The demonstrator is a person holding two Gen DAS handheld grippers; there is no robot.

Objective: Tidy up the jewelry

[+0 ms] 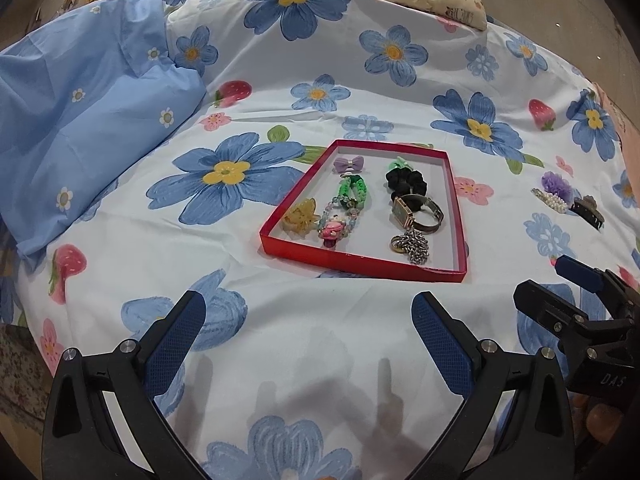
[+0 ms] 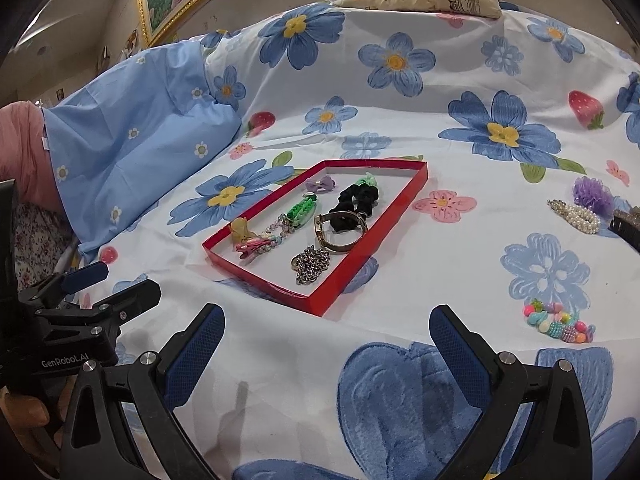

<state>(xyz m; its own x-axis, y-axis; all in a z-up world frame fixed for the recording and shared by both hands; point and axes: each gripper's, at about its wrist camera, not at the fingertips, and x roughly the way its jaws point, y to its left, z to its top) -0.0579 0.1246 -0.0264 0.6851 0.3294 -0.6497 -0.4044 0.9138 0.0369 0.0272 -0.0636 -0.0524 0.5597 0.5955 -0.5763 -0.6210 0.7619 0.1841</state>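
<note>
The black hair clip point(image 2: 629, 232) is cut off (right wrist view) by the frame's right edge.

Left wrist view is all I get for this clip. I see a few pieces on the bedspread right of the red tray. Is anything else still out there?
Observer: Yes. The right wrist view shows a colorful beaded bracelet lying nearer the right hand-held gripper, outside the red tray.
Operator: Are that gripper's fingers open?
Observer: Yes, spread wide with nothing between them.
Operator: Anything behind the blue pillow?
Observer: A pink cloth shows at the far left edge, beyond the blue pillow.
</note>
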